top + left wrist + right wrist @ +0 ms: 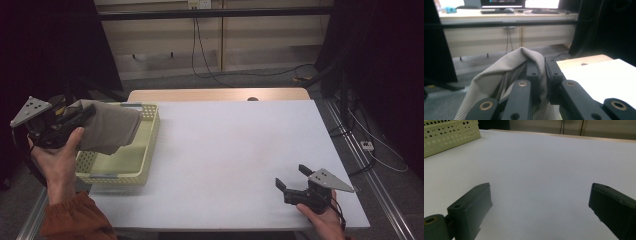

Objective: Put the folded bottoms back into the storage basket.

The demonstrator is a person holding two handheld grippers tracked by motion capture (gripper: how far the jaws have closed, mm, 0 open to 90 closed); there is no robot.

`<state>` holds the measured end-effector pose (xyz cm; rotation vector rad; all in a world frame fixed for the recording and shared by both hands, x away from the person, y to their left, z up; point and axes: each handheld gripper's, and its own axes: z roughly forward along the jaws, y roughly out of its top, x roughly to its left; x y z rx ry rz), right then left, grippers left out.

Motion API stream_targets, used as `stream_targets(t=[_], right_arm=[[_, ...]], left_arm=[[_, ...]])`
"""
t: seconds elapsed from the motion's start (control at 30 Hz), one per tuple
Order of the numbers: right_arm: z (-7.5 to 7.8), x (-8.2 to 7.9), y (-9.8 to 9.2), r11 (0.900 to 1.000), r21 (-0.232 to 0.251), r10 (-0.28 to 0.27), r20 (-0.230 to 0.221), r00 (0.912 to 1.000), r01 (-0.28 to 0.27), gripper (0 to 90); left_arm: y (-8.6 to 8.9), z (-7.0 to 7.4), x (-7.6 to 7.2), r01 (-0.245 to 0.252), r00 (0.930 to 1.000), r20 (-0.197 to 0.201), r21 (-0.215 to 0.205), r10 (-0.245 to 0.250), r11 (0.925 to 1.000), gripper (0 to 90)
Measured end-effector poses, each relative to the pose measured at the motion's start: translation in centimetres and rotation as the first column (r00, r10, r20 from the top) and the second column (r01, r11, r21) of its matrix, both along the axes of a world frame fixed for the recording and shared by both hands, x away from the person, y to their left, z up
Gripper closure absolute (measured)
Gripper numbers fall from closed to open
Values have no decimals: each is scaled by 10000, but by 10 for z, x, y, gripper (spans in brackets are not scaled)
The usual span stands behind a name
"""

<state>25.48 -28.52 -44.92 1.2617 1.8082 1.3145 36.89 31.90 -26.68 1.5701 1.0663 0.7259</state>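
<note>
Right gripper [292, 176]: nearest item, at the near right corner of the table [235, 150], held low over the bare white top in the person's right hand [322, 220]. Jaws spread wide with nothing between them; the right gripper view shows only white surface in the gap.

Left gripper [87, 111]: at the left edge, raised in the person's left hand [52, 155], orange sleeve [75, 220] at the wrist. Jaws closed on a fold of cloth [110, 127]; the left gripper view shows the fabric [511, 67] pinched between the black jaws and draped over them.

Cloth: grey-beige, woven, bunched, hanging from the left gripper above the near left part of the basket. Whether its lower edge touches the basket cannot be told.

Basket [145, 150]: pale yellow, perforated plastic, rectangular, on the left side of the table.

Table: white top, wooden strip along the far edge.

Beyond: pale cabinets [220, 40] with cables [200, 50] trailing to the floor.
</note>
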Motion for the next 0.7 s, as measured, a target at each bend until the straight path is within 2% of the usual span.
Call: stream_targets(t=[0.23, 0.3, 0.4, 0.57, 0.7], right_arm=[[0, 0, 0, 10000, 7, -20, -38, 10000, 20, 40], [0, 1, 0, 10000, 7, -18, -42, 10000, 18, 41], [0, 0, 1, 10000, -29, 50, -23, 10000, -50, 41], [0, 0, 0, 10000, 31, -21, -52, 10000, 21, 41], [0, 0, 1, 10000, -5, 30, -39, 10000, -30, 41]], left_arm=[[9, -15, 9, 55, 9973, -737, -78, -61, 10000, 834], [9, -18, 12, -105, 9957, -921, -195, 87, 9998, 833], [10, -22, 15, -5, 9930, -1182, -86, -5, 10000, 833], [11, -28, 19, 155, 9834, -1812, 230, -111, 9996, 832], [11, -34, 22, 370, 9737, -2261, 326, -287, 9988, 832]])
